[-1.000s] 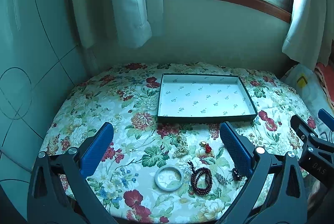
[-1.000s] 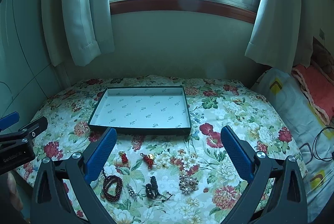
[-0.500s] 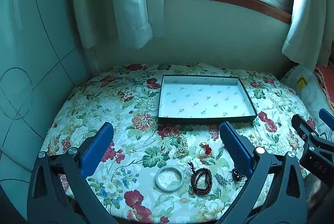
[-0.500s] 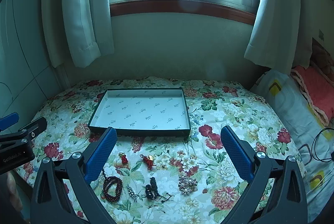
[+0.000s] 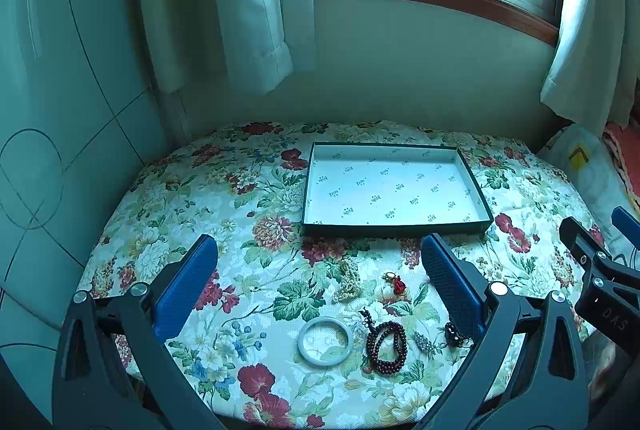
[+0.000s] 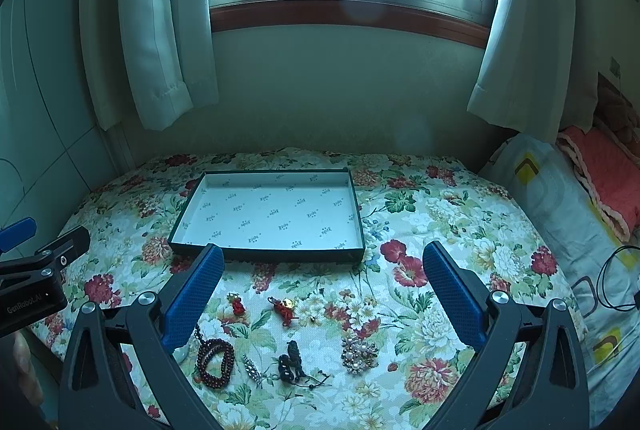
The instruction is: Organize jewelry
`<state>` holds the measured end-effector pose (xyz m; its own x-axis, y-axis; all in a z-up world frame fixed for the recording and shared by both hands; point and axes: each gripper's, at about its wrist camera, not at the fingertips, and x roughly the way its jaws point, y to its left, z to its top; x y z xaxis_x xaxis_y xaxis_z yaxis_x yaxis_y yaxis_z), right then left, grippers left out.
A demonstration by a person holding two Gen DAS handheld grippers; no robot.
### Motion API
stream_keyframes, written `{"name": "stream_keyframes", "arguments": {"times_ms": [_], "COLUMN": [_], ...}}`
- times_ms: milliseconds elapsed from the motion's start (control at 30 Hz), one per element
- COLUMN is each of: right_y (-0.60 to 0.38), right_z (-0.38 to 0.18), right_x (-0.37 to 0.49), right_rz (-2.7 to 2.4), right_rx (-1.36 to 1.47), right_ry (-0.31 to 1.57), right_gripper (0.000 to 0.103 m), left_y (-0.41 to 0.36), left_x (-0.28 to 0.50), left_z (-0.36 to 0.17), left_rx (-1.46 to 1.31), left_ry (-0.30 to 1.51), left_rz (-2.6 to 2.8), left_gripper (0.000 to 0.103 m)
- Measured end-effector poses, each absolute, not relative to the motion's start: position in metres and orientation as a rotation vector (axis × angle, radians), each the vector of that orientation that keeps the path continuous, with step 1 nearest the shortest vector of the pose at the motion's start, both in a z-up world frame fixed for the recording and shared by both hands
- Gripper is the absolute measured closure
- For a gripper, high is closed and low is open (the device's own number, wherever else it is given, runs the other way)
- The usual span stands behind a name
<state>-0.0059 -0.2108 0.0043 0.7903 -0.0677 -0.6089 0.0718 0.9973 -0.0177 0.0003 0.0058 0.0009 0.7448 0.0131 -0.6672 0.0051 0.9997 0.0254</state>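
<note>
An empty shallow tray [image 5: 478,195] [image 6: 357,205] with a dark rim and white printed lining lies on the floral tablecloth. In front of it is loose jewelry: a white bangle [image 5: 325,340], a dark red bead bracelet [image 5: 386,346] [image 6: 215,356], a pearl piece [image 5: 349,282], a red and gold charm [image 5: 395,282] [image 6: 285,308], a second red charm [image 6: 237,305], a small silver clip [image 6: 252,365], black corded beads [image 6: 291,362] and a pearl brooch [image 6: 358,351]. My left gripper [image 5: 318,272] and right gripper [image 6: 319,280] hover open above the jewelry, holding nothing.
Floral cloth covers the table [image 6: 460,213]. Behind it are a wall, curtains [image 6: 152,29] and a window. A pillow [image 6: 560,205] and a black cable [image 6: 616,282] lie at the right. Each gripper shows at the edge of the other's view.
Both views have shifted slightly, so the tray and jewelry sit a little lower in the frames. Nothing on the table has moved and both grippers stay open.
</note>
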Motion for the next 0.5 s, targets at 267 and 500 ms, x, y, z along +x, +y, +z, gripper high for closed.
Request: {"name": "stream_keyframes", "arguments": {"times_ms": [267,500], "right_y": [-0.2105,-0.2099], "right_z": [0.0042,0.0037], "right_x": [-0.0059,-0.0064], "right_rz": [-0.075,-0.075], "right_rx": [0.006,0.006], "right_ry": [0.653,0.654], "right_gripper": [0.004,0.004], "left_y": [0.0073,0.0069], "left_x": [-0.0007,-0.0009], "left_z": [0.0035,0.0027], "left_rx": [0.027,0.027], "left_ry": [0.731,0.733], "left_rz": [0.003,0.003], "left_gripper": [0.002,0.002]}}
